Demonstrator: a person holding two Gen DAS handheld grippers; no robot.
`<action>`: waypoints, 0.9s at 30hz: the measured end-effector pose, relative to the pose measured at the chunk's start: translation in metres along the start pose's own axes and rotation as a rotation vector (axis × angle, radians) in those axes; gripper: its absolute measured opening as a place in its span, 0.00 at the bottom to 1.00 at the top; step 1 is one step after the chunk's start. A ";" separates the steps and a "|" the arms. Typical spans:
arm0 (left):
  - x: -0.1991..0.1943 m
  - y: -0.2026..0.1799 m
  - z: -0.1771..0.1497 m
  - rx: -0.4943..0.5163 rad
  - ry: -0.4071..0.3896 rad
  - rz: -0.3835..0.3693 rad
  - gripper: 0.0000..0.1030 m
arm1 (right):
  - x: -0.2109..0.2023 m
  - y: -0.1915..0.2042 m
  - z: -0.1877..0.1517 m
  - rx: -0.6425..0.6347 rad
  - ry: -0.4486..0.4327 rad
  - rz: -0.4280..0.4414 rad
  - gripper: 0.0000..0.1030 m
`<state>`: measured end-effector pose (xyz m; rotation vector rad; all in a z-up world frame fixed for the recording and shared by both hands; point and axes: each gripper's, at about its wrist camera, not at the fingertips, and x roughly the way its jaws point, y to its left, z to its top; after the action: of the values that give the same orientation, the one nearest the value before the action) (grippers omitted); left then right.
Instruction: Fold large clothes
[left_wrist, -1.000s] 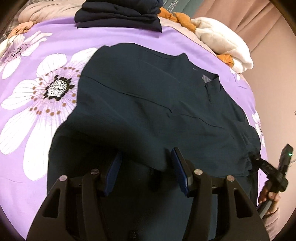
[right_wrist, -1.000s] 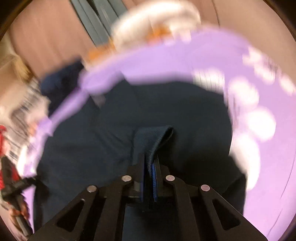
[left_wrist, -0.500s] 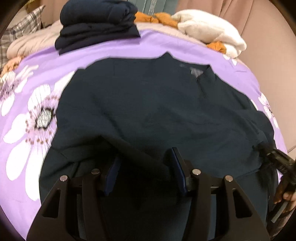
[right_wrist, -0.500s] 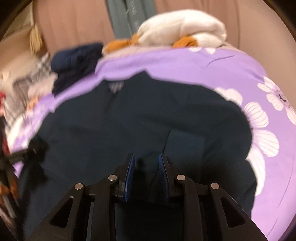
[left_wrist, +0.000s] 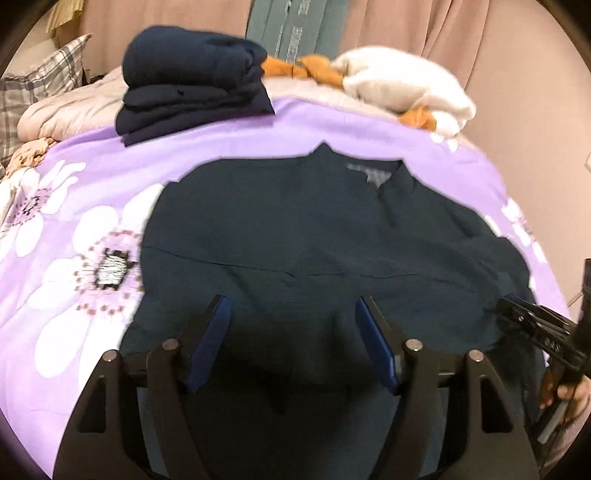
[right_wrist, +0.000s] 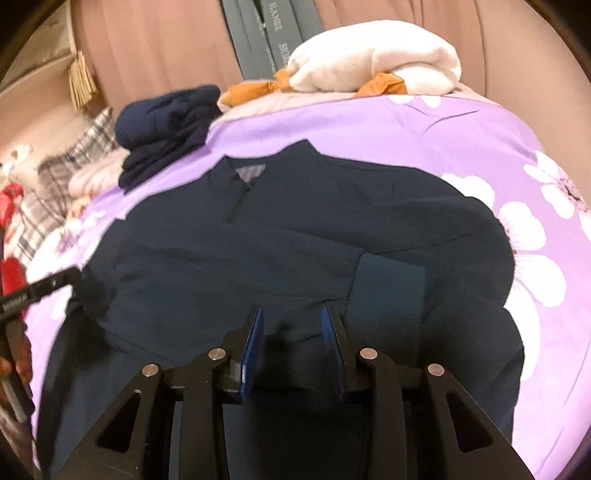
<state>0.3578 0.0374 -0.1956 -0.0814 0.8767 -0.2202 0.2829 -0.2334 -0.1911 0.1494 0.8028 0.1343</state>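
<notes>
Both sleeves lie folded across the dark navy collared shirt (right_wrist: 280, 236). Left gripper (left_wrist: 293, 317) wide, right gripper (right_wrist: 291, 325) narrow, both just opening, empty; next grab the hem evenly.

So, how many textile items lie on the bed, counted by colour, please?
Dark navy: 2, the spread shirt and the folded pile
White: 1, the blanket
Orange: 1, the cloth
Plaid: 1, the pillow
Total: 5
</notes>
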 end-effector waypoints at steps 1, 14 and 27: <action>0.008 -0.001 -0.001 0.005 0.018 0.016 0.61 | 0.007 0.002 -0.002 -0.008 0.018 -0.013 0.31; 0.035 -0.004 -0.014 0.039 0.085 0.079 0.51 | 0.018 -0.002 -0.002 0.000 0.030 -0.016 0.31; -0.018 -0.010 -0.036 0.057 0.062 0.102 0.64 | -0.028 -0.045 -0.018 0.142 0.046 -0.099 0.32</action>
<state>0.3171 0.0327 -0.2033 0.0230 0.9332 -0.1524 0.2541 -0.2807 -0.1919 0.2406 0.8645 -0.0125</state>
